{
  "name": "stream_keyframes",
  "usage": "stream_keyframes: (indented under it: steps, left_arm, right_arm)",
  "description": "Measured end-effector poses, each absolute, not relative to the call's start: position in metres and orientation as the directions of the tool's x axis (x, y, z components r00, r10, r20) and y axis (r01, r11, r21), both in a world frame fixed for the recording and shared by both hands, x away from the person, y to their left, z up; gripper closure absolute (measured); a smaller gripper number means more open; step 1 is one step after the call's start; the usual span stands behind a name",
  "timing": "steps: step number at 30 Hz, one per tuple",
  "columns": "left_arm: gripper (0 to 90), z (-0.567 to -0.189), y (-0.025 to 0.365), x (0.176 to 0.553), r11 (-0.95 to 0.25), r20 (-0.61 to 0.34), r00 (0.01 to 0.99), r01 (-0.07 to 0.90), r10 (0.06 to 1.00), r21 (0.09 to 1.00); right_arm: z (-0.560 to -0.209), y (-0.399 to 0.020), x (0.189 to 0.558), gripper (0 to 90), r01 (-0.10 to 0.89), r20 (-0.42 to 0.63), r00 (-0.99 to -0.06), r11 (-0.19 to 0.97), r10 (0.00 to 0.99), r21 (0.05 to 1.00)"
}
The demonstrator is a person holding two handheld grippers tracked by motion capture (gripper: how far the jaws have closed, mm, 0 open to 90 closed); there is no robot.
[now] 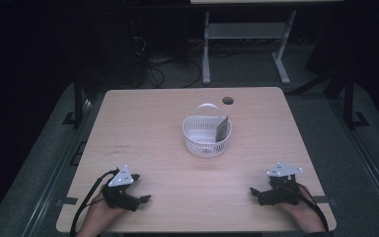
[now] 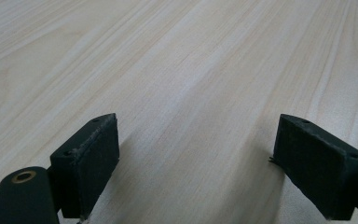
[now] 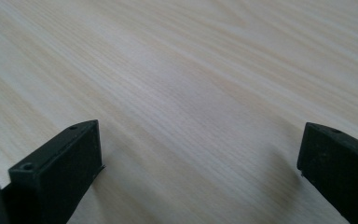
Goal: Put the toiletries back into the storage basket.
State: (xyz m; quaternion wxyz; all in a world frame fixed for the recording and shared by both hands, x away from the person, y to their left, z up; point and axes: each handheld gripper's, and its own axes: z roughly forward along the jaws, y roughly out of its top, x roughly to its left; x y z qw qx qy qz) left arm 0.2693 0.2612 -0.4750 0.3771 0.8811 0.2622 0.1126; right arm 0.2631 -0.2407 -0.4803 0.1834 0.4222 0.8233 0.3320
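My left gripper (image 1: 139, 188) and right gripper (image 1: 257, 191) rested released, well short of the white perforated plastic basket (image 1: 206, 136); I judged a slow, level approach toward its handle best.

The high view was dim: the bench (image 1: 177, 128) stood lit from above while the floor (image 1: 44, 148) and room around it fell nearly black. The picture was soft and grainy, and the white basket (image 1: 207, 136) threw a faint shadow toward the bench's near edge. Both gripper views were bright and evenly lit, without glare. The wood grain was sharp at mid-distance and blurred toward the top; soft shadows lay beside the black jaws, whose near parts were slightly out of focus.
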Motion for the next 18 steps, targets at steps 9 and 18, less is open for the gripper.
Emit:
stream_keyframes:
  steps: [9, 18]
  left_arm:
    - [13.2, -0.4749, 0.2612, 0.2693, -0.579, 0.001, 0.837, 0.377, 0.547, 0.723]
    - [13.2, -0.4750, 0.2612, 0.2693, -0.579, 0.001, 0.837, 0.377, 0.547, 0.723]
  right_arm:
    - [-0.4817, -0.2470, 0.2630, 0.0, 0.574, -0.028, -0.548, 0.401, 0.836, 0.714]
    - [-0.4826, -0.2506, 0.2671, 0.0, 0.620, 0.026, -0.526, 0.362, 0.850, 0.696]
